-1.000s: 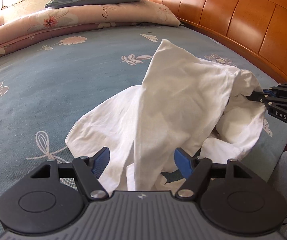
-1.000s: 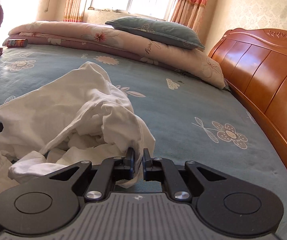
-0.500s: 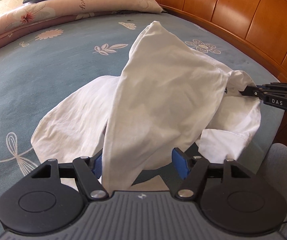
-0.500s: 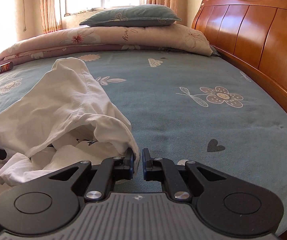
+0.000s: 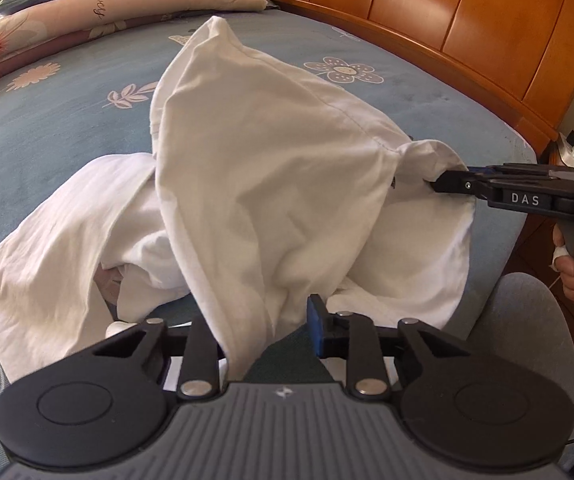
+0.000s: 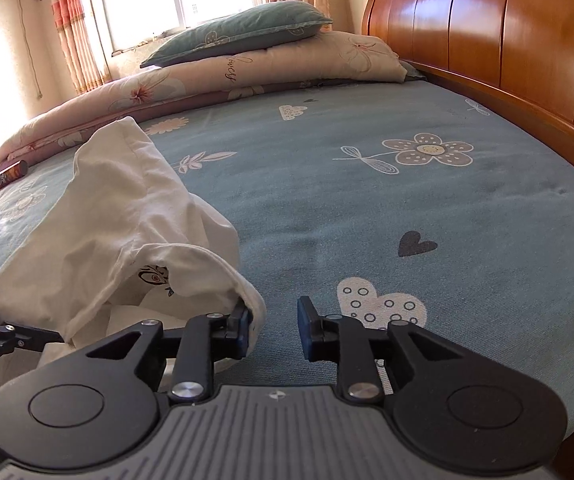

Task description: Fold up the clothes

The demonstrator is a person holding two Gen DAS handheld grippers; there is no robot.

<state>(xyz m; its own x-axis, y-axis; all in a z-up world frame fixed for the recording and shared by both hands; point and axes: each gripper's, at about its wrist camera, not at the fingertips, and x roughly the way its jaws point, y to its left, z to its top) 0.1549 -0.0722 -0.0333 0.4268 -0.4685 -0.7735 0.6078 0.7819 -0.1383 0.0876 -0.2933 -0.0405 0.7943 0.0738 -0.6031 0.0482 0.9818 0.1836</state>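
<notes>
Cloth is what the coming move turns on: the white garment lies heaped on the blue flowered bed, its long ridge running away from us towards the pillows. A hanging fold drops between the jaws of the left gripper. These have just been closing, yet the pad we can see stands clear of the fabric, so we judge nothing is pinched. The right gripper has just been opening. Its jaws stand apart with nothing between them, and the rolled hem rests against its left pad. The fabric looks thin, soft, creased cotton, limp and likely to slip.
</notes>
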